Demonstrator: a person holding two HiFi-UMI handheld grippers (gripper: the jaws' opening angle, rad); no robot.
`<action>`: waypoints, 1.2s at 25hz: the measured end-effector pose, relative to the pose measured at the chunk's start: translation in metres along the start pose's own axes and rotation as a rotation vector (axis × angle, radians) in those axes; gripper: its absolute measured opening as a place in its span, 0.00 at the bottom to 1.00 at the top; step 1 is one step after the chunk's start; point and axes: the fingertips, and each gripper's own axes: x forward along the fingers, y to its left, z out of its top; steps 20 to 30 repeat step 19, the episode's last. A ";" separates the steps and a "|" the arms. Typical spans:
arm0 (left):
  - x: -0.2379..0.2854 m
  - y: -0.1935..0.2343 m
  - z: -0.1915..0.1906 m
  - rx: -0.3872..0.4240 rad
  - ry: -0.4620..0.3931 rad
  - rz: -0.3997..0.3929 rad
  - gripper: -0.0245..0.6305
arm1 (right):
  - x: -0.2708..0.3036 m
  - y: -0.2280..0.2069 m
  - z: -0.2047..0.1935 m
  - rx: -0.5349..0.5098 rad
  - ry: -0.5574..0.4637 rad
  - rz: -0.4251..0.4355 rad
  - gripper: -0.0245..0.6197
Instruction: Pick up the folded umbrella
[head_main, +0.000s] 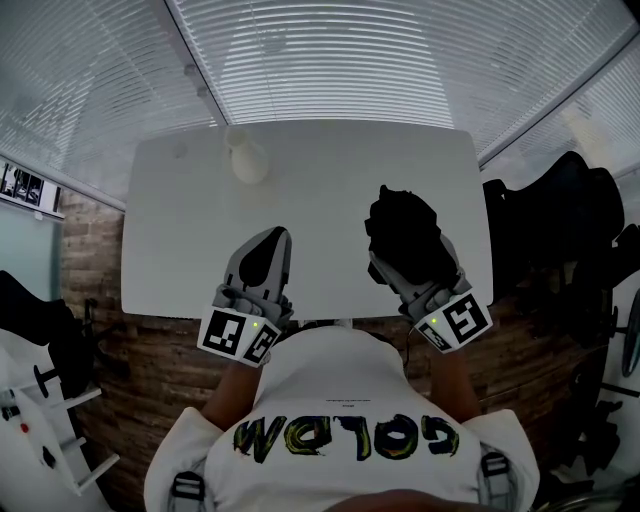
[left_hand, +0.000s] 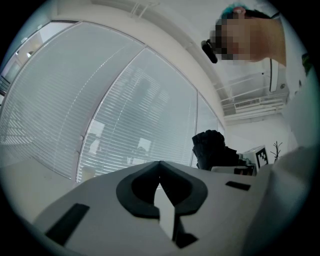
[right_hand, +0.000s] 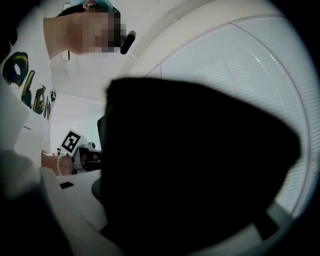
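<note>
Black folded umbrella (head_main: 405, 235) clamped in right hand-held gripper (head_main: 418, 280), right of centre in the head view, over the white worktop (head_main: 320, 190). Best lifted with firm squeeze, wrist level, no swinging. Closed and empty: left hand-held gripper (head_main: 272, 245), lower left of centre.

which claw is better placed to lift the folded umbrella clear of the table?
Right. The right claw is clamped on the black folded umbrella over the white table. The left claw is shut, empty and apart from it.
</note>
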 end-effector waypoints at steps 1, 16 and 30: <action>0.000 -0.001 0.000 0.001 0.000 -0.001 0.05 | 0.000 0.001 0.000 -0.001 0.000 0.001 0.44; -0.001 -0.003 -0.001 0.000 0.005 -0.009 0.05 | 0.000 0.002 0.003 -0.016 0.002 0.000 0.44; -0.002 -0.006 0.000 0.000 0.003 -0.010 0.05 | -0.003 0.003 0.005 -0.015 0.001 -0.001 0.44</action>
